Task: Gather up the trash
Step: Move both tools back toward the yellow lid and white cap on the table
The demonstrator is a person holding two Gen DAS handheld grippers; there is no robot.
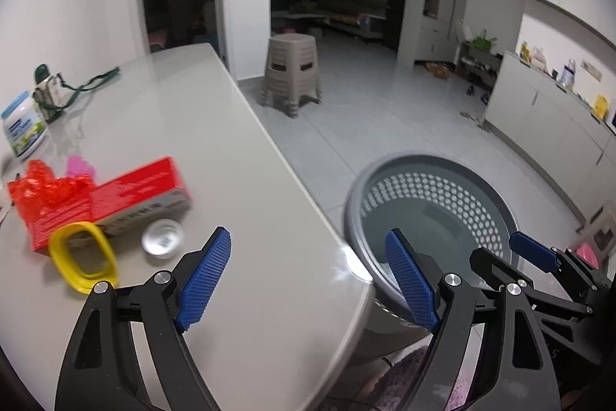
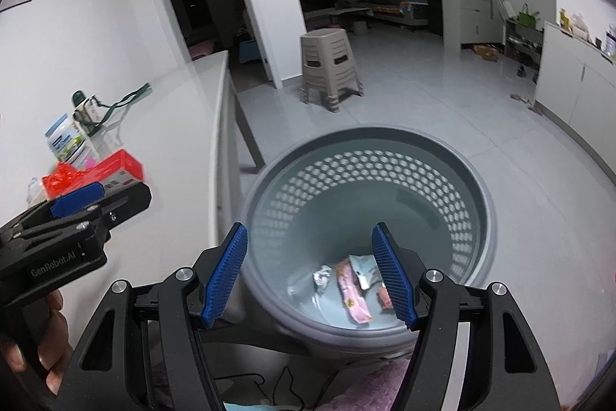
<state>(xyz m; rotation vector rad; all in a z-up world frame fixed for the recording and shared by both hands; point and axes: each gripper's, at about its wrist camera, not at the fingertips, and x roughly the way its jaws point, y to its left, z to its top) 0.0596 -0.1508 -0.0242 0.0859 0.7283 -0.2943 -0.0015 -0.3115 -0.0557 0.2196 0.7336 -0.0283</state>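
Both sets of fingers wide, holding nothing.
Round grey holey plastic bin (image 2: 369, 218) right below right gripper (image 2: 312, 276), ready for trash; red cardboard box (image 1: 115, 199) waiting beside left gripper (image 1: 308, 280).

Two handheld grippers share one build: black angular plastic frames with triangular cut-outs, silver round screw heads at the joints, and ribbed blue pads lining each finger. The left gripper (image 1: 308, 255) carries white "GenRobot.AI" lettering on its side, as does not show on the right gripper (image 2: 308, 253).
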